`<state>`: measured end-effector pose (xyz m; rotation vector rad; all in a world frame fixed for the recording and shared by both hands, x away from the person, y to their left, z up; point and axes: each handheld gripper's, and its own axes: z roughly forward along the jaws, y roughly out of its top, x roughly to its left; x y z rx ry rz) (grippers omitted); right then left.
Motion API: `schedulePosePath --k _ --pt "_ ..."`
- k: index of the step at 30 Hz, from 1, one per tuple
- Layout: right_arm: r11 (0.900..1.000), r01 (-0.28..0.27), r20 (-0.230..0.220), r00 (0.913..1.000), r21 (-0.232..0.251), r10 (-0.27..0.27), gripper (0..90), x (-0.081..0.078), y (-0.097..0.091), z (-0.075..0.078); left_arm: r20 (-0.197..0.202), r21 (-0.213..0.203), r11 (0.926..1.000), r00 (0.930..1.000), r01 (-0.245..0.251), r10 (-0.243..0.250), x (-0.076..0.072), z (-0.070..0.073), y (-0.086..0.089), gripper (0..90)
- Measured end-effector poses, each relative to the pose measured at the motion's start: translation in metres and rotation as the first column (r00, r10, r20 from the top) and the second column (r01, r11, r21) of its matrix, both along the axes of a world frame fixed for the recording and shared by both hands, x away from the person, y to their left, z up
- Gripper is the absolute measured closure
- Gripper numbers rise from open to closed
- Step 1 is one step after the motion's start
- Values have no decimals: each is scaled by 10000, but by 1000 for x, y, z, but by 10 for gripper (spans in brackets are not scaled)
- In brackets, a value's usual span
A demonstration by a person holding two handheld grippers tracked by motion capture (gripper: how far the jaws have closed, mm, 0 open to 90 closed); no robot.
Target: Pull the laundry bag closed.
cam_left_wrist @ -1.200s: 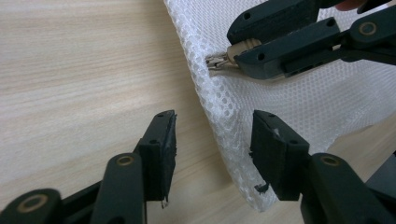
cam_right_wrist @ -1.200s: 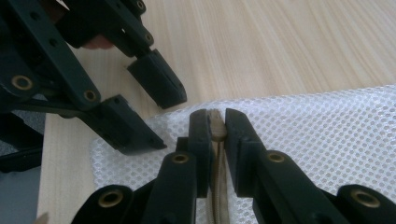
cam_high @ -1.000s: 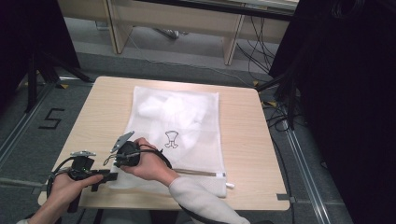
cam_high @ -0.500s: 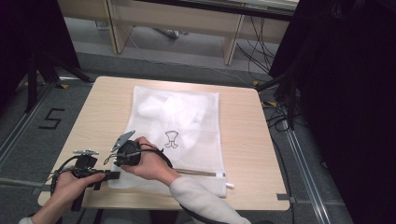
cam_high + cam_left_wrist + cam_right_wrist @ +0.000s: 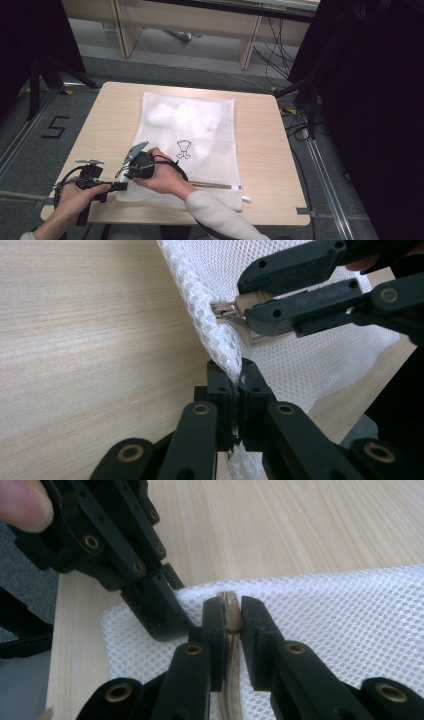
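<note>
A white mesh laundry bag (image 5: 195,130) lies flat on the wooden table (image 5: 260,150), its zipper running along the near edge. In the left gripper view, my left gripper (image 5: 239,380) has just closed its jaws and now pinches the bag's mesh edge (image 5: 227,352) at the near-left corner. My right gripper (image 5: 231,612) is shut on the metal zipper pull (image 5: 231,604) right beside it. In the high view the left gripper (image 5: 121,186) and the right gripper (image 5: 129,175) meet at that corner. The right gripper (image 5: 245,302) also appears above my left jaws, holding the zipper pull (image 5: 225,311).
The zipper's far end with a white tab (image 5: 245,198) lies near the table's front right. A "5" mark (image 5: 55,127) is taped on the floor to the left. Wooden desk legs and cables (image 5: 280,75) stand behind the table, with dark curtains at both sides.
The left gripper has edged slightly toward the bag's corner and now sits against it. The right hand and the bag have stayed in place.
</note>
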<state>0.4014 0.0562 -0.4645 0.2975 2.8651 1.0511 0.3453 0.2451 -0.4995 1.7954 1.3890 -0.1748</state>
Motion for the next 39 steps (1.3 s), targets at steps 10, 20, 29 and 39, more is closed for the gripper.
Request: schedulePosePath --k 10,20,29,39 --pt "10000 77 -112 9999 -59 -77 824 -2 -3 -2 -8 -142 9999 10000 -82 82 -1 1 1 862" --pt "9999 -56 -77 10000 -98 55 825 0 -7 -5 15 -225 9997 9999 -123 124 -1 3 2 864" --pt "9998 -136 -60 9999 -129 136 825 0 -10 -4 -14 -365 9992 9998 -173 173 -1 3 4 864" --pt "9999 -92 -100 9999 -112 90 825 0 -13 0 18 -469 9983 9994 -337 338 -1 4 5 864"
